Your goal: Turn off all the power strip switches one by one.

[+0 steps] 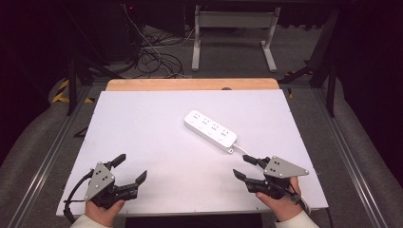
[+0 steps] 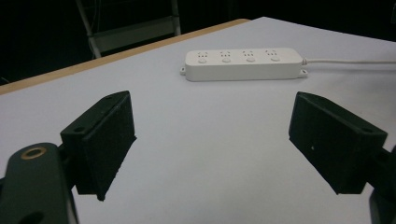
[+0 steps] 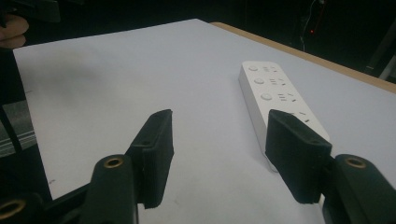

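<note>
A white power strip [image 1: 210, 130] with several sockets lies diagonally on the white table [image 1: 142, 123], right of centre. Its white cable [image 1: 243, 149] runs from the near end toward my right gripper [image 1: 244, 166], which is open and holds nothing at the front right. My left gripper [image 1: 129, 169] stands open at the front left, well apart from the strip. In the left gripper view the strip [image 2: 243, 63] lies far ahead of the open gripper [image 2: 210, 99], its cable [image 2: 350, 61] trailing right. In the right gripper view the strip [image 3: 273, 93] lies just ahead of the open gripper [image 3: 220, 116], partly behind one jaw.
A wooden strip [image 1: 192, 84] borders the table's far edge. Behind it stand a white desk frame [image 1: 233, 21] and a tangle of floor cables [image 1: 152, 57]. Metal rails [image 1: 52, 152] run along both sides of the table.
</note>
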`<state>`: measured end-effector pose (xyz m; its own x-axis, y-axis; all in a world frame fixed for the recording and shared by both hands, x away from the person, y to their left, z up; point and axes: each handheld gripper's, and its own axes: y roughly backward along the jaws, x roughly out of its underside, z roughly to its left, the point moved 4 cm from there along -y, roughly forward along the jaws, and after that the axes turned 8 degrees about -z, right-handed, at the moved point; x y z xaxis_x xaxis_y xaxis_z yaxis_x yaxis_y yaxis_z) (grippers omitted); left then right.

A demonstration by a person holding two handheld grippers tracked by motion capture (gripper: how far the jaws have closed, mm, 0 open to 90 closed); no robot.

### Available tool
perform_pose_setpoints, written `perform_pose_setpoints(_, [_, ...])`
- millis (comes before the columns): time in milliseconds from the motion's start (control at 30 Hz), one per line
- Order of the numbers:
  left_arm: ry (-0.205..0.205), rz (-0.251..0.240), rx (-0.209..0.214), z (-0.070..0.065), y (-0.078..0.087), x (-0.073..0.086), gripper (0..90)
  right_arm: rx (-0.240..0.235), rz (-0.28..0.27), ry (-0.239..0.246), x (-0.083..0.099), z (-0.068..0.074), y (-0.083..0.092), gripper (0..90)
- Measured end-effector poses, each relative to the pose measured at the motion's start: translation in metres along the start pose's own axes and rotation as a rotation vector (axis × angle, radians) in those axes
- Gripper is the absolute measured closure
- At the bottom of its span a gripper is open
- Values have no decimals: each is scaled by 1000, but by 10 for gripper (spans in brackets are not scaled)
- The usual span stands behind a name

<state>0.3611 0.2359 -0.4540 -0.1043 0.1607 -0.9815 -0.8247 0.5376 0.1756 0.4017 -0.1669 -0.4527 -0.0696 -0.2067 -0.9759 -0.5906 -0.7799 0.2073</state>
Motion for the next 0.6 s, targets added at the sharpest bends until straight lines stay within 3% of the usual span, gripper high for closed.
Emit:
perform_pose_setpoints(67, [-6, 2, -10, -1, 0, 0, 152, -3, -1, -4, 1, 0, 0, 423])
perform_pose_setpoints(100, [-41, 10, -19, -2, 0, 0, 152, -3, 3, -6, 1, 0, 0, 423])
perform_pose_setpoints(167, [-52, 8, -18, -3, 0, 0, 153, -5, 1, -3, 1, -1, 0, 422])
perform_pose_setpoints(400, [-31, 7, -8, -3, 1, -1, 153, -1, 3, -7, 1, -1, 0, 422])
perform_pose_setpoints(600, [-38, 9, -17, -4, 1, -1, 153, -1, 5, -8, -1, 0, -1, 422])
